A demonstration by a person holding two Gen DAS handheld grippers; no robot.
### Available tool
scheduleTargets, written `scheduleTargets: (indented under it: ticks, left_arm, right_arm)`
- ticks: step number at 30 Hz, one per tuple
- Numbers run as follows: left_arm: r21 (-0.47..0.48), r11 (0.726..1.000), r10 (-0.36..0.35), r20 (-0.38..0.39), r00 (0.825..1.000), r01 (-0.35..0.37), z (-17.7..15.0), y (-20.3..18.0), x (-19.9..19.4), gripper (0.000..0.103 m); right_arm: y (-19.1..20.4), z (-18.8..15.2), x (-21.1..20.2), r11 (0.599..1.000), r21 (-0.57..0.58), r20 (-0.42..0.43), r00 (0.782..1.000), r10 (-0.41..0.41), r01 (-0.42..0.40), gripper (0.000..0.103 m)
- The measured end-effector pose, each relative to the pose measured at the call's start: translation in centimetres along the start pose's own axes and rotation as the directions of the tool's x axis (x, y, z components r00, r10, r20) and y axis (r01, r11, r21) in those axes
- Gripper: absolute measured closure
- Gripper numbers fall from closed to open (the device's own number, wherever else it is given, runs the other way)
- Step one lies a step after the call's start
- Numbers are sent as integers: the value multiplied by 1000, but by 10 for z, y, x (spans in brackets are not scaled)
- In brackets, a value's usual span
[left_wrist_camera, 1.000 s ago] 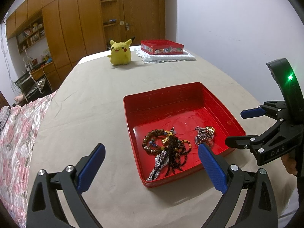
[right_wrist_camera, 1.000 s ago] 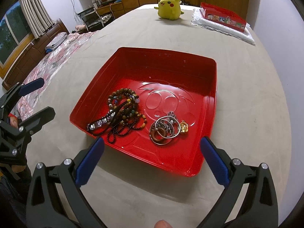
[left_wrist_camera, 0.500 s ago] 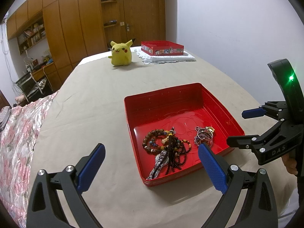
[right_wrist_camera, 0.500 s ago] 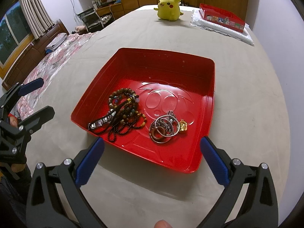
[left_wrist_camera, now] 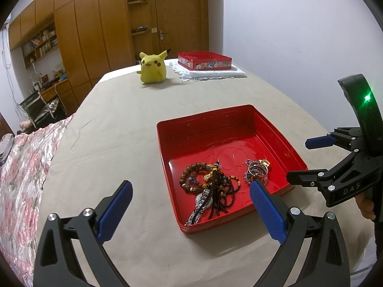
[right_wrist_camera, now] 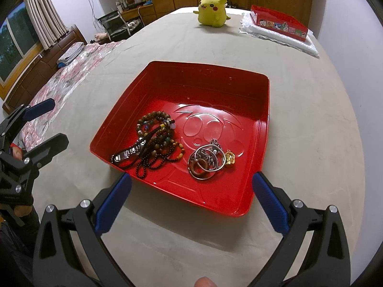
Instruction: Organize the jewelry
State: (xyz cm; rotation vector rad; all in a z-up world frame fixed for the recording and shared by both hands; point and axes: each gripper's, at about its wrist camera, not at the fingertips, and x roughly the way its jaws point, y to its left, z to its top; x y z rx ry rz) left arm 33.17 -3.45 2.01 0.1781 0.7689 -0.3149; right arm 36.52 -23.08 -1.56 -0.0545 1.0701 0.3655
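A red tray (left_wrist_camera: 208,124) lies on the beige bed cover, its rim (right_wrist_camera: 205,71) also in the right wrist view. Inside it lie beaded bracelets (left_wrist_camera: 203,179) (right_wrist_camera: 158,138), a metal watch (left_wrist_camera: 201,205) (right_wrist_camera: 126,154) and a pile of rings and bangles (left_wrist_camera: 257,171) (right_wrist_camera: 208,161) with a gold piece (right_wrist_camera: 230,157). My left gripper (left_wrist_camera: 190,186) hovers open over the tray's near left corner, holding nothing. My right gripper (right_wrist_camera: 191,178) stands open just short of the tray's near edge, also holding nothing. Each gripper shows in the other's view, the right gripper (left_wrist_camera: 299,159) and the left gripper (right_wrist_camera: 57,120).
A yellow plush toy (left_wrist_camera: 153,68) sits at the far end of the bed. Beside it a red box (left_wrist_camera: 204,61) rests on a white cloth. A floral quilt (left_wrist_camera: 21,167) covers the left side. A white wall runs along the right; wooden wardrobes stand behind.
Both grippers have drifted only slightly. The right one has drawn back a little from the tray. The jewelry and the tray have not moved.
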Motion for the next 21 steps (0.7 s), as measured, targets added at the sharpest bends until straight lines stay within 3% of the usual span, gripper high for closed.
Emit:
scheduleTargets:
  ticks: [21]
  left_arm:
    - [6,1000,3,9,1000,-3,-2,-2,-12,4]
  right_arm:
    - [2,-3,-7,1000,0,8,1000,-4,4,3]
